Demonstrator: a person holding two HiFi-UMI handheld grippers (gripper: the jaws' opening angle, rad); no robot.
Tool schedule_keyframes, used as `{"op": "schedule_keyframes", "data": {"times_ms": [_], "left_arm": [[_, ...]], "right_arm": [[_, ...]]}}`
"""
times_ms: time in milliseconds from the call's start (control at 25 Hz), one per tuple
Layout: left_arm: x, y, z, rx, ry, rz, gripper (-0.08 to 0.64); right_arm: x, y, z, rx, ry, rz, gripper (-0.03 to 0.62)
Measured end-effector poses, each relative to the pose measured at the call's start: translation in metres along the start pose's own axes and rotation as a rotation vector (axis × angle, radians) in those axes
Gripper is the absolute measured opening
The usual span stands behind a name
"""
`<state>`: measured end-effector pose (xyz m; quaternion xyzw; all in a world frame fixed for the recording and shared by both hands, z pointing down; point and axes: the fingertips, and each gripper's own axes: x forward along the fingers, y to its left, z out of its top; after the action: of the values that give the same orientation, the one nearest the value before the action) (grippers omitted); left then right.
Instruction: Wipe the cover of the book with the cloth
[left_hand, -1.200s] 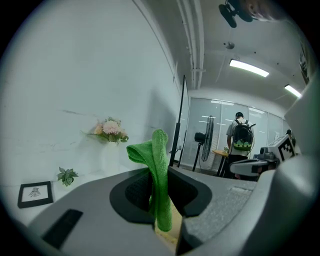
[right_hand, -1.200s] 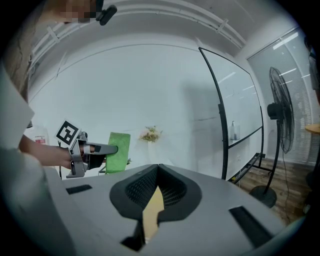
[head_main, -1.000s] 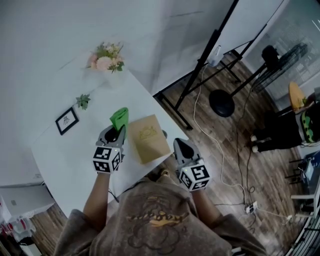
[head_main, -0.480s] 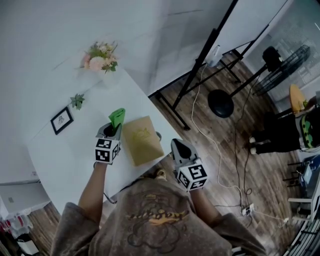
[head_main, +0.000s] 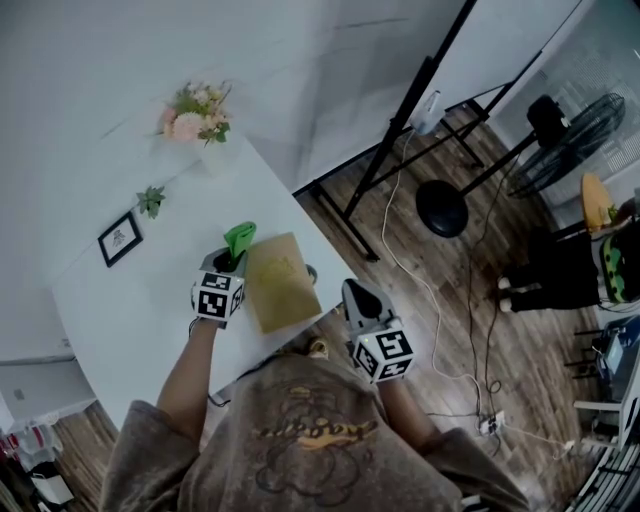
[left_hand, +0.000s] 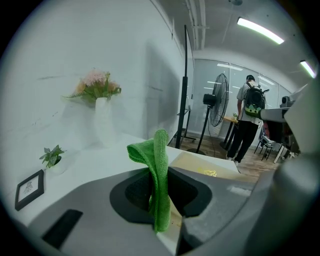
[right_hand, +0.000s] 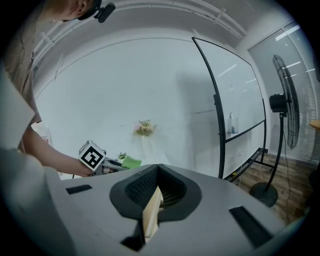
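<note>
A tan book lies on the white table near its front edge. My left gripper is shut on a green cloth, which sticks up from the jaws just left of the book's far corner. In the left gripper view the cloth hangs folded between the jaws, with the book just beyond on the right. My right gripper is at the book's near right edge. In the right gripper view the book's thin edge is pinched between the jaws.
A vase of flowers, a small plant and a picture frame stand at the table's back. On the wooden floor to the right are a whiteboard stand, a fan base and cables. A person stands far right.
My left gripper has carried the cloth a little to the right, closer to the book's left edge. The right gripper has stayed at the book's near right edge.
</note>
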<state>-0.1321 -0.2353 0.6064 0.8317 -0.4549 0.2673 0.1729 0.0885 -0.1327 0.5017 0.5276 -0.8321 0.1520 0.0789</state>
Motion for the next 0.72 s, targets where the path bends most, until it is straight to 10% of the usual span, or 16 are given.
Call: {"op": "schedule_keyframes", "data": {"times_ms": [720], "left_arm": [[0.023, -0.029, -0.013, 0.007, 0.094, -0.055, 0.069]], "right_arm": [[0.017, 0.0, -0.076, 0.011, 0.19, 0.069, 0.002]]}}
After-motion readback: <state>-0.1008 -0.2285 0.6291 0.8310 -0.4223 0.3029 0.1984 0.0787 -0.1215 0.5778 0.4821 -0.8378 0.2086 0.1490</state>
